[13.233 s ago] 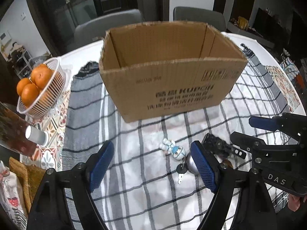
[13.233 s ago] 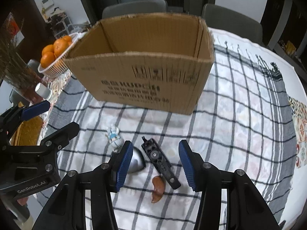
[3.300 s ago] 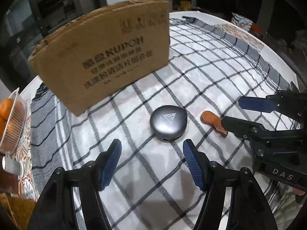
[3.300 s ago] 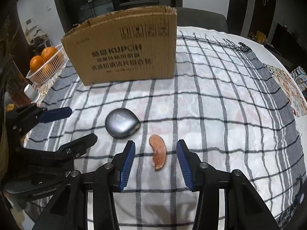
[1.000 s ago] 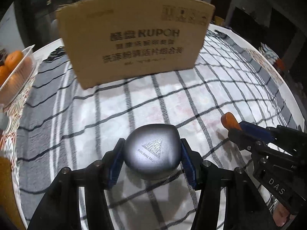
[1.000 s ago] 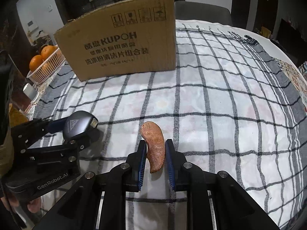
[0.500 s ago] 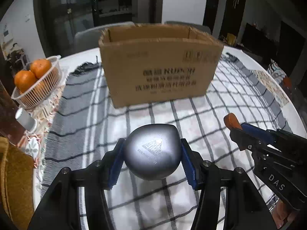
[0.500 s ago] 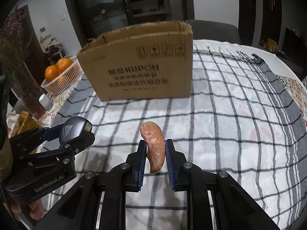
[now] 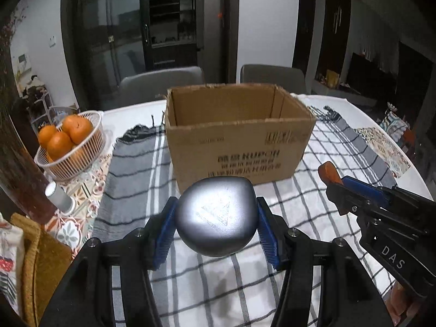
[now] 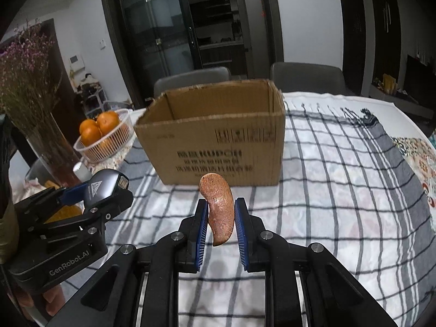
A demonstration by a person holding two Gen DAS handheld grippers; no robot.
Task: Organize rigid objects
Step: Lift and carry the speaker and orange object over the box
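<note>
Two grippers hang above the checked cloth (image 9: 321, 212), near side of one open box (image 9: 237, 147): the left gripper (image 9: 216, 230) clamps one grey case (image 9: 216, 218) between its blue pads, and the right gripper (image 10: 219, 224) is pinched narrow on one brown curved piece (image 10: 218, 209). At far left, one white basket (image 9: 81, 160) holds at least three oranges (image 9: 58, 144), and two grey chairs (image 9: 163, 81) stand beyond the box.
</note>
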